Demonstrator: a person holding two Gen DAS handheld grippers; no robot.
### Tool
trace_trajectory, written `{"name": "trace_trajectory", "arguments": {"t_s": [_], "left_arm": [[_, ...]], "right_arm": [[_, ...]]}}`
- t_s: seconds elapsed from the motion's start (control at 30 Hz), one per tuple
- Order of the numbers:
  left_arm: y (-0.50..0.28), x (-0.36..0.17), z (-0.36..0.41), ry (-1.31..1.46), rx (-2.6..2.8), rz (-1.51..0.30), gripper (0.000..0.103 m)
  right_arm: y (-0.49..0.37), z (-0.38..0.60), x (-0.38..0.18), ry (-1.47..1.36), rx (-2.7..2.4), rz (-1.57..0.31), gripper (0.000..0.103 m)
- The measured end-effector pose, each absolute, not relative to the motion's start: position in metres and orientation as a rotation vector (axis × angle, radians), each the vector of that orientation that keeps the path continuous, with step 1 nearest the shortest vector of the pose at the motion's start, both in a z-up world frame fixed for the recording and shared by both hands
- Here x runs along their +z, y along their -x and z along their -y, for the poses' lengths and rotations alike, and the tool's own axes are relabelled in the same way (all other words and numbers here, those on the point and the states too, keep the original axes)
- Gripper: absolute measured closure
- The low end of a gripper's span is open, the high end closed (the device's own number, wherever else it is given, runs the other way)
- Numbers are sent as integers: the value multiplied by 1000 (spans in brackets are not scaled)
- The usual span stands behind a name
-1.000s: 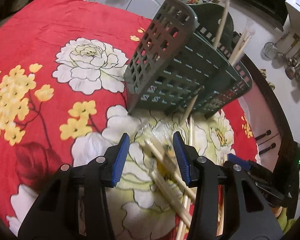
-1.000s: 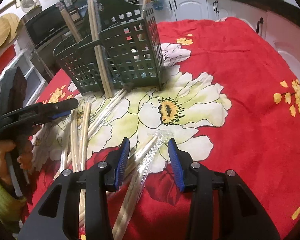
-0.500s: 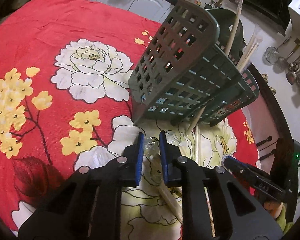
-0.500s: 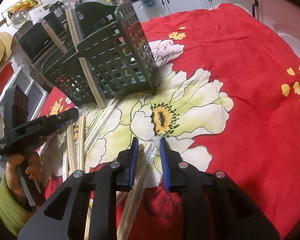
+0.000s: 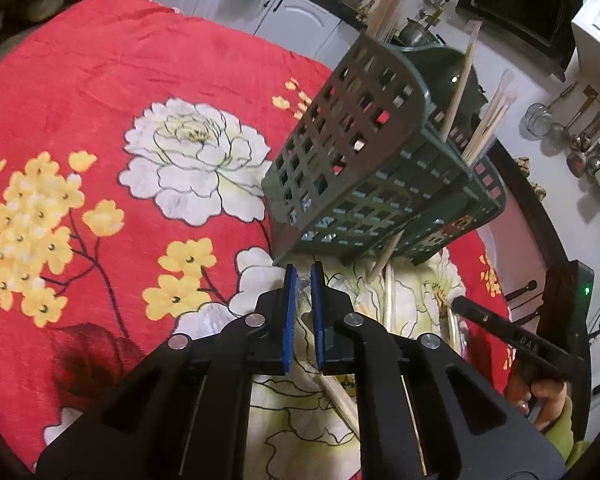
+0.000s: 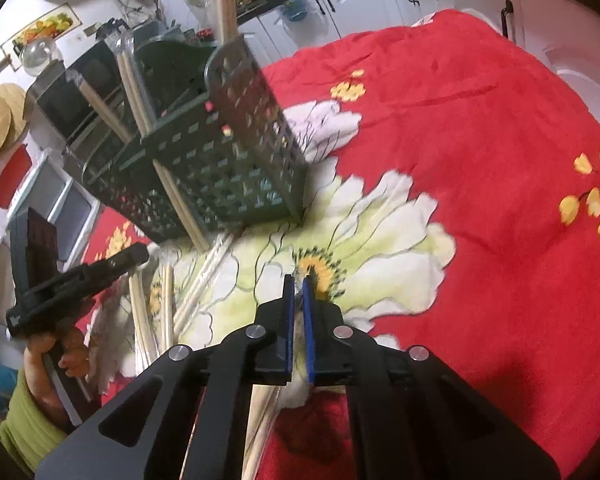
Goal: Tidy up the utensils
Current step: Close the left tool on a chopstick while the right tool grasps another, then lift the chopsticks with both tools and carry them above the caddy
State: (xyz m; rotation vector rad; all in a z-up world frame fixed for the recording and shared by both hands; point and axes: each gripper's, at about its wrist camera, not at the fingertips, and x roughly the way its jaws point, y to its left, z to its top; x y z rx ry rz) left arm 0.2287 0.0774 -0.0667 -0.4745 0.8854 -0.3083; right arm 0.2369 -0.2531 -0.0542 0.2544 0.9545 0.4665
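Two claws (image 5: 301, 280) (image 6: 296, 286) each pinch wrapped chopsticks (image 5: 336, 394) between pads.

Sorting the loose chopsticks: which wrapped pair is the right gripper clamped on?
The wrapped pair lying apart from the others, nearest the red cloth, running under the right gripper; the rest lie nearer the green basket.

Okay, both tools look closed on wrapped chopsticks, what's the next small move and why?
Probably lift both pairs off the cloth. The left tool and right tool are each shut on wrapped chopsticks still lying flat, and the basket opens upward.
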Motion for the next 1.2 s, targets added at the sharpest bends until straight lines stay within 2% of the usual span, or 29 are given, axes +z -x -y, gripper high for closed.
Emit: {"name": "trace_trajectory", "arguments": {"t_s": [0.27,0.8,1.2], "left_arm": [[-217,-44,-79,473,-335,-838,99],[-186,42,-54,398,-441,-651,100],[-179,79,-33,347,-501,-571,101]], "right_arm": [[-235,257,-21,-246,486,-879,100],[-203,238,52,-168,536,-666,101],[-183,231,89,-143,567,-535,102]]}}
